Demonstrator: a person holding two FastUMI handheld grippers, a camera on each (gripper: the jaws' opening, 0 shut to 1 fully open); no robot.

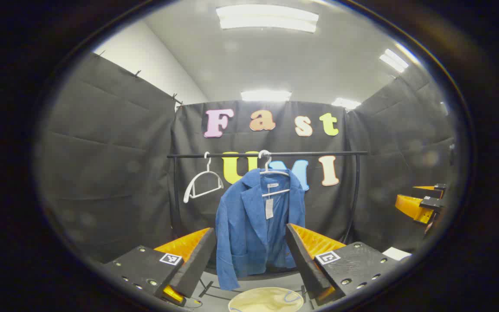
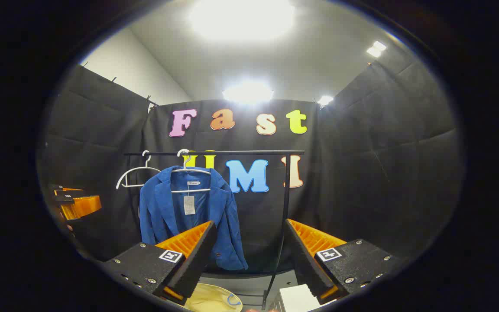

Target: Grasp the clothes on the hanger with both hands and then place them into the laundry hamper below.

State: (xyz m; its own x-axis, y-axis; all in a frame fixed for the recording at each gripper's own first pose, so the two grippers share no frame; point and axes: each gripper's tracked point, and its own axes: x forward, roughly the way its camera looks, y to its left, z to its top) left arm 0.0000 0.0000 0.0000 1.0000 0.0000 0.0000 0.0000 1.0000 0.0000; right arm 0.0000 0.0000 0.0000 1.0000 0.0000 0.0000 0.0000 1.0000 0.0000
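Note:
A blue jacket [image 1: 249, 221] hangs on a white hanger [image 1: 273, 172] from a black rail [image 1: 267, 154], with a paper tag at its collar. My left gripper [image 1: 250, 236] is open, some way short of the jacket, which shows between its fingers. Below lies the round beige laundry hamper [image 1: 266, 300]. In the right gripper view the jacket [image 2: 176, 208] hangs left of centre and my right gripper [image 2: 249, 229] is open with nothing between its fingers. The hamper [image 2: 212, 299] shows at the bottom. Each view catches the other gripper at its edge: the right one [image 1: 420, 203], the left one [image 2: 74, 201].
An empty white hanger [image 1: 202, 182] hangs on the rail left of the jacket. The rack's black upright post [image 2: 282, 225] stands right of the jacket. A white box [image 2: 297, 299] sits low beside the hamper. Black cloth walls close in on three sides.

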